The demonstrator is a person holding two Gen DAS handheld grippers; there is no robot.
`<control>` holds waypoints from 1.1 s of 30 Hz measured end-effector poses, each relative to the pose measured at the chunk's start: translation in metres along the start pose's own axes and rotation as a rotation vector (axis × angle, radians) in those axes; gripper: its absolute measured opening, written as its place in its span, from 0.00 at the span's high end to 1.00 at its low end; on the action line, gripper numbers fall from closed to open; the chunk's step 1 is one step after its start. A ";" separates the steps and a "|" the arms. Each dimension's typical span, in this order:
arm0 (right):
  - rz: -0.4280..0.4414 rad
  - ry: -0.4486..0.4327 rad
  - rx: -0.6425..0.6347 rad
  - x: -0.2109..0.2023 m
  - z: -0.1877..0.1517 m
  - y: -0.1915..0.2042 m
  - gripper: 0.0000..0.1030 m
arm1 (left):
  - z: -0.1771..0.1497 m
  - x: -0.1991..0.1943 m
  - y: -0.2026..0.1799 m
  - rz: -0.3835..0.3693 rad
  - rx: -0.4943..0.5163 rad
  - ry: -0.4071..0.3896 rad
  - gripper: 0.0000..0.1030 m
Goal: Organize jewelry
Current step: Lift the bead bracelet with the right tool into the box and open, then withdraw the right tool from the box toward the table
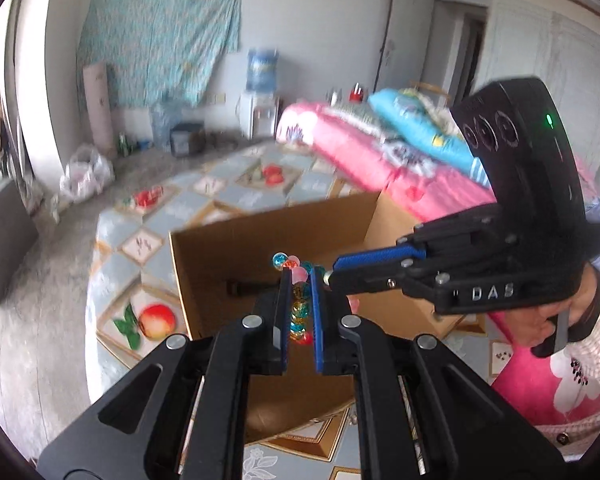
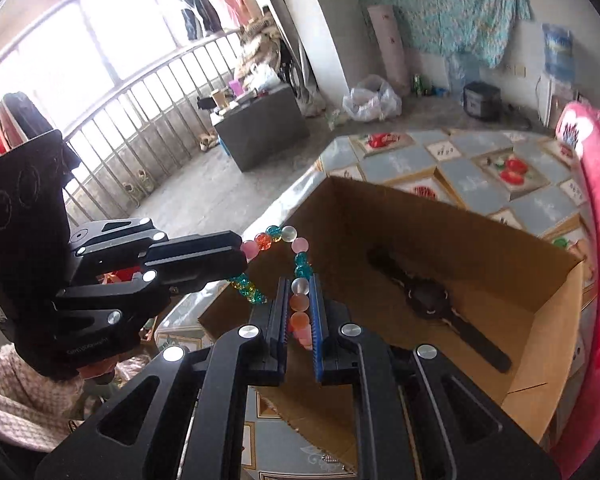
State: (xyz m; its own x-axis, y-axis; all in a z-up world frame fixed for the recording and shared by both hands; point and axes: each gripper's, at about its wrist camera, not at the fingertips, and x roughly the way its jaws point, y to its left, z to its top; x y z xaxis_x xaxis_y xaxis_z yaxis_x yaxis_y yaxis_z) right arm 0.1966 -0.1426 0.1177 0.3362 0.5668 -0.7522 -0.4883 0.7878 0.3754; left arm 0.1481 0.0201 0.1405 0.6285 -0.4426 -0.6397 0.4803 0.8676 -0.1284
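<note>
while both grippers hovered above the cardboard box, the bead bracelet hung strung between them, the left gripper clenched on one stretch of beads and the right gripper clamped on another. it looked light, floppy and slick, the glassy beads likely to chip, so pinching across beads seemed sensible. inside the box lay a black wristwatch on the floor.

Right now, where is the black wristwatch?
In the right wrist view, the black wristwatch lies flat inside the open brown cardboard box, right of the colourful glass-bead bracelet.
</note>
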 end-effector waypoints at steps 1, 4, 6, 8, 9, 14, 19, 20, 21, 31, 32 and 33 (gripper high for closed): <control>0.008 0.056 0.023 0.015 0.003 -0.010 0.90 | -0.003 0.015 0.005 0.003 -0.013 0.046 0.92; 0.027 0.158 0.058 0.046 0.012 -0.019 0.90 | -0.011 0.042 0.019 0.021 -0.042 0.136 0.92; 0.015 0.218 0.068 0.067 0.022 -0.025 0.90 | -0.011 0.052 0.023 0.046 -0.042 0.173 0.92; 0.000 0.275 0.091 0.087 0.030 -0.032 0.89 | -0.007 0.065 0.027 0.085 -0.030 0.218 0.92; 0.019 0.304 0.117 0.097 0.033 -0.037 0.89 | -0.007 0.071 0.029 0.109 -0.027 0.227 0.91; 0.016 0.301 0.187 0.107 0.043 -0.056 0.89 | -0.005 0.073 0.034 0.153 -0.031 0.221 0.79; 0.024 0.187 0.199 0.073 0.041 -0.059 0.89 | -0.007 0.053 0.034 0.151 -0.051 0.154 0.79; 0.025 0.158 0.206 0.062 0.040 -0.060 0.89 | -0.007 0.047 0.033 0.143 -0.054 0.131 0.79; 0.025 0.133 0.209 0.051 0.037 -0.060 0.89 | -0.007 0.042 0.032 0.136 -0.058 0.112 0.79; 0.108 -0.103 0.190 -0.063 -0.051 -0.035 0.89 | -0.048 -0.034 0.007 -0.047 -0.065 -0.077 0.67; 0.113 -0.107 0.190 -0.068 -0.063 -0.033 0.89 | -0.055 -0.038 0.004 -0.063 -0.068 -0.080 0.67; 0.120 -0.106 0.195 -0.070 -0.076 -0.031 0.88 | -0.065 -0.041 0.001 -0.083 -0.078 -0.078 0.66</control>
State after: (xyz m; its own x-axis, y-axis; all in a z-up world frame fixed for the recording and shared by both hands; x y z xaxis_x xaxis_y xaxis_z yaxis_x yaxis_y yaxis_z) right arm 0.1264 -0.2250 0.1179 0.3724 0.6730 -0.6391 -0.3689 0.7392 0.5634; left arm 0.0827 0.0536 0.1171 0.6357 -0.5272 -0.5639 0.4855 0.8410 -0.2389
